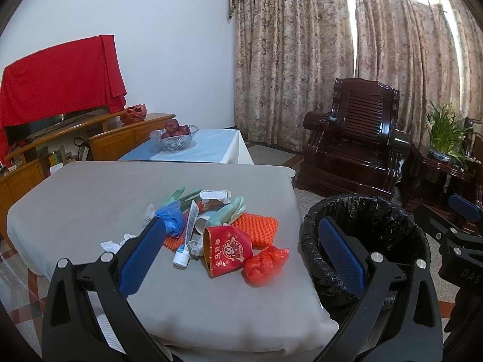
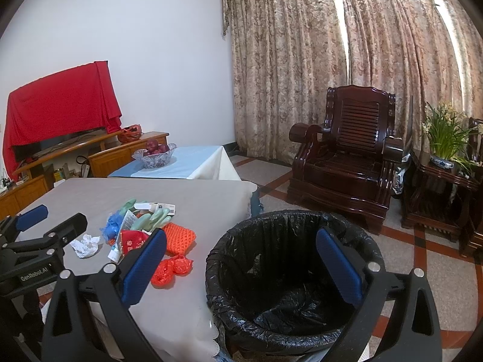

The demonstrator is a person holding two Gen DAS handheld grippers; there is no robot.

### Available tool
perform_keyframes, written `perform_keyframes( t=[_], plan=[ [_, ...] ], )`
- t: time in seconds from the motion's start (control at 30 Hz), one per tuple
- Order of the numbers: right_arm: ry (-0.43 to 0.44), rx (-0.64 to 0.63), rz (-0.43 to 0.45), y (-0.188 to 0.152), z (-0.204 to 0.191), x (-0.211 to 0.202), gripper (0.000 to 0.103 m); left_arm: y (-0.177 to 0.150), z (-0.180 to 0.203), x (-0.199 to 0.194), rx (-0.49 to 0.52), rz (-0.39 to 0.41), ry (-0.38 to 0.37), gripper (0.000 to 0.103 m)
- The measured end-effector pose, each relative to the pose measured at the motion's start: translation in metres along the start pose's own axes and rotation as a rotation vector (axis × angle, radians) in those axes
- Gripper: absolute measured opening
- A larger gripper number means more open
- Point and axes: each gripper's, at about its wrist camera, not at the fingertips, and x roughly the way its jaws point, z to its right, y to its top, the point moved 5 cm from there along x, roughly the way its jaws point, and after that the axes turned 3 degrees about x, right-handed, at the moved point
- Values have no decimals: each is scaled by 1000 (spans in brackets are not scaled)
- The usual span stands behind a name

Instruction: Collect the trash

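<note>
I am holding both grippers above the near edge of the table, and neither is carrying anything. The left gripper is standing with its jaws spread wide, its blue pads framing the trash heap. The right gripper is likewise spread wide and empty, and it is hanging over the bin.

The trash is lying in one heap on the grey cloth, right of the table's middle:
- a red bag, knotted and crumpled, nearest the bin side;
- a red paper cup, tipped on its side, touching the bag;
- an orange sponge behind the cup;
- a tube with a white cap, lying left of the cup;
- green gloves, a blue wad and a white box at the back;
- tissue scraps a little apart on the left.

The bin, lined in black plastic, is standing on the floor just beside the table's right edge; it looks empty, so I am judging that collection is only beginning.

The step in hand appears to be the first pick. The next move calls for lowering one gripper onto a single piece, most readily the bag, closing on its bunched plastic, and carrying it over the rim. The bag is soft and will likely deform in the grip.
</note>
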Motion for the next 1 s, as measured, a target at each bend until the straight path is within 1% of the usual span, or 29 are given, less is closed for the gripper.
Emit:
perform_keyframes(
  t=[1.0],
  plan=[
    [1, 2, 0, -1, 1, 1, 97, -1, 0, -1, 0, 0, 1, 98]
  ],
)
